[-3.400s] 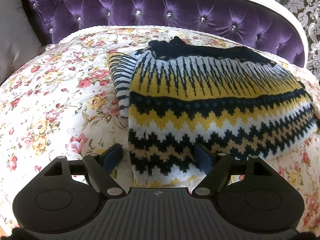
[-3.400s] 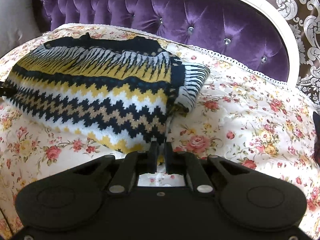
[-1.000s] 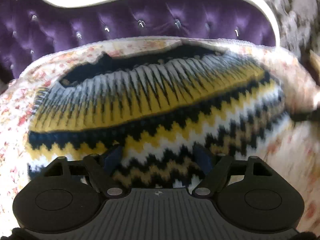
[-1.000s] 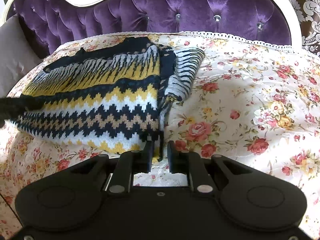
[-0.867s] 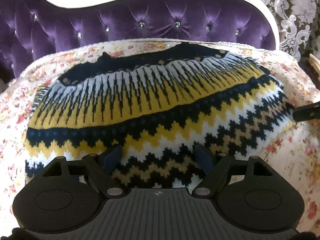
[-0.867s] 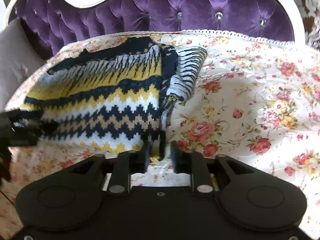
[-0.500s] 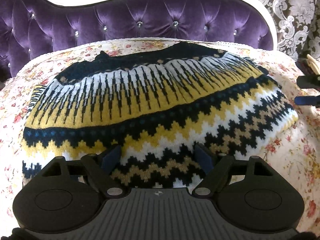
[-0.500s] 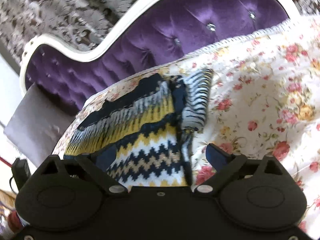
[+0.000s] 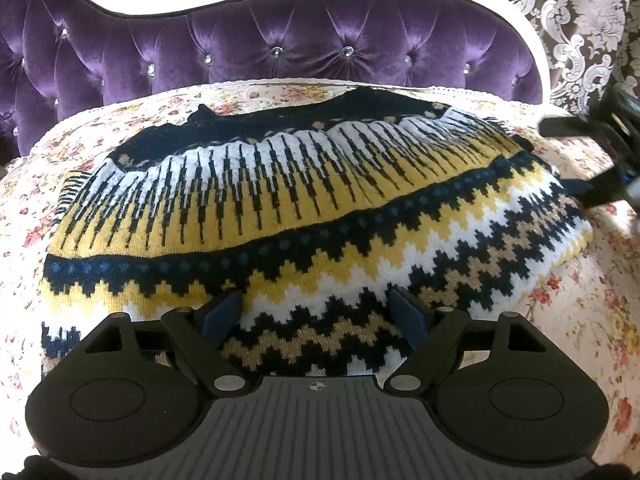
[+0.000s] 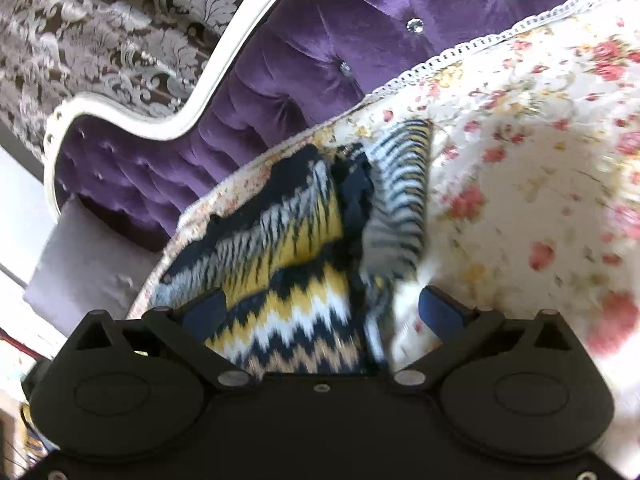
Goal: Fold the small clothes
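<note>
A folded knit sweater (image 9: 304, 208) in yellow, black and white zigzags lies on the floral bed cover (image 9: 592, 320). My left gripper (image 9: 316, 314) is open, its blue pads just above the sweater's near hem. My right gripper (image 10: 324, 308) is open and tilted over the sweater's right edge (image 10: 280, 280), where a striped sleeve (image 10: 400, 200) sticks out. The right gripper also shows at the right edge of the left wrist view (image 9: 592, 160), open beside the sweater.
A purple tufted headboard (image 9: 280, 52) with a white frame rises behind the bed. A grey pillow (image 10: 88, 264) sits at the far left of the right wrist view. Floral cover (image 10: 540, 200) spreads to the right of the sweater.
My right gripper has let go of the sweater's corner, opened, and tilted upward. My left gripper stayed open and shifted right along the near hem to the sweater's middle.
</note>
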A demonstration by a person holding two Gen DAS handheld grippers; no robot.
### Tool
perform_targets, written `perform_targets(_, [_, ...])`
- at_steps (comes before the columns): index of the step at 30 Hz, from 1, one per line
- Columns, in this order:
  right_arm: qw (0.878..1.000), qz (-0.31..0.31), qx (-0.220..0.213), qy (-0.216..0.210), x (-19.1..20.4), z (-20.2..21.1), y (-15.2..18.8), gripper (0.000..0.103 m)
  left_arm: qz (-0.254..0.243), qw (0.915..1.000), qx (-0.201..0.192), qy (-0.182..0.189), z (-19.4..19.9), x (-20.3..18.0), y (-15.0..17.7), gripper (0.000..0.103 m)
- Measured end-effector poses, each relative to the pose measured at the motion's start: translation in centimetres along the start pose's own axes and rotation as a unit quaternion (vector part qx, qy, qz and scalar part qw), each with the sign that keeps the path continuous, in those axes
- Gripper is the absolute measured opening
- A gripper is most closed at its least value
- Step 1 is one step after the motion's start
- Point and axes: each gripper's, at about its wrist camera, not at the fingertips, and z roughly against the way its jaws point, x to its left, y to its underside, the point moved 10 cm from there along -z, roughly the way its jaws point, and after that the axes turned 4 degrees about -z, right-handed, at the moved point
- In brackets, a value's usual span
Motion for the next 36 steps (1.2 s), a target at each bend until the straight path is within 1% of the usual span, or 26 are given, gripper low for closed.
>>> perform_targets(3, [1.000, -0.012, 0.003, -0.016, 0.3, -1.7, -1.1, 0.103, -0.001, 1.0000, 0.000, -0.001, -0.1, 0.0, 0.0, 0.081])
perform_targets(9, [0.998, 0.034, 0.022, -0.040, 2.0, -4.2, -1.4, 0.103, -0.001, 1.0000, 0.003, -0.002, -0.1, -0.1, -0.1, 0.081])
perform_targets(14, [0.996, 0.075, 0.026, -0.028, 2.7, -4.7, -0.8, 0.102, -0.001, 1.0000, 0.001, -0.002, -0.2, -0.1, -0.1, 0.084])
perform_targets(15, [0.996, 0.084, 0.026, -0.021, 2.7, -4.7, -0.7, 0.097, 0.000, 1.0000, 0.000, -0.003, -0.3, -0.1, -0.1, 0.084])
perform_targets(16, [0.995, 0.096, 0.024, -0.008, 2.6, -4.6, -0.5, 0.086, 0.000, 1.0000, 0.001, -0.002, -0.3, -0.1, -0.1, 0.084])
perform_targets(17, [0.994, 0.108, 0.021, 0.007, 2.4, -4.5, -0.5, 0.080, -0.001, 1.0000, 0.001, -0.002, -0.3, -0.1, -0.1, 0.084])
perform_targets(18, [0.992, 0.121, 0.018, 0.022, 2.2, -4.3, -0.5, 0.067, -0.002, 1.0000, 0.001, -0.002, -0.3, -0.1, -0.1, 0.084])
perform_targets(19, [0.991, 0.132, 0.014, 0.035, 1.9, -4.1, -0.5, 0.062, -0.002, 1.0000, 0.001, -0.002, -0.3, -0.1, -0.1, 0.084])
perform_targets(20, [0.990, 0.133, 0.012, 0.036, 1.6, -3.9, -0.5, 0.057, -0.002, 1.0000, 0.001, -0.002, -0.3, -0.1, -0.1, 0.084])
perform_targets(22, [0.993, 0.114, 0.001, 0.025, 0.9, -3.5, -0.6, 0.051, -0.003, 1.0000, 0.001, -0.003, -0.3, -0.1, 0.0, 0.084])
perform_targets(25, [0.992, 0.126, -0.019, 0.024, 0.7, -3.3, -0.4, 0.049, -0.004, 1.0000, 0.002, -0.007, -0.3, -0.2, -0.1, 0.085])
perform_targets(29, [0.984, 0.167, -0.035, 0.049, 1.6, -3.4, 0.1, 0.049, -0.004, 0.9999, 0.005, -0.010, -0.4, -0.2, -0.1, 0.086])
perform_targets(33, [0.986, 0.156, -0.039, 0.037, 1.4, -3.3, 0.0, 0.049, 0.002, 1.0000, 0.004, -0.009, -0.4, -0.2, -0.2, 0.086])
perform_targets(36, [0.984, 0.165, -0.041, 0.043, 1.3, -3.3, 0.0, 0.049, 0.004, 1.0000, 0.000, -0.004, -0.2, -0.1, -0.1, 0.086])
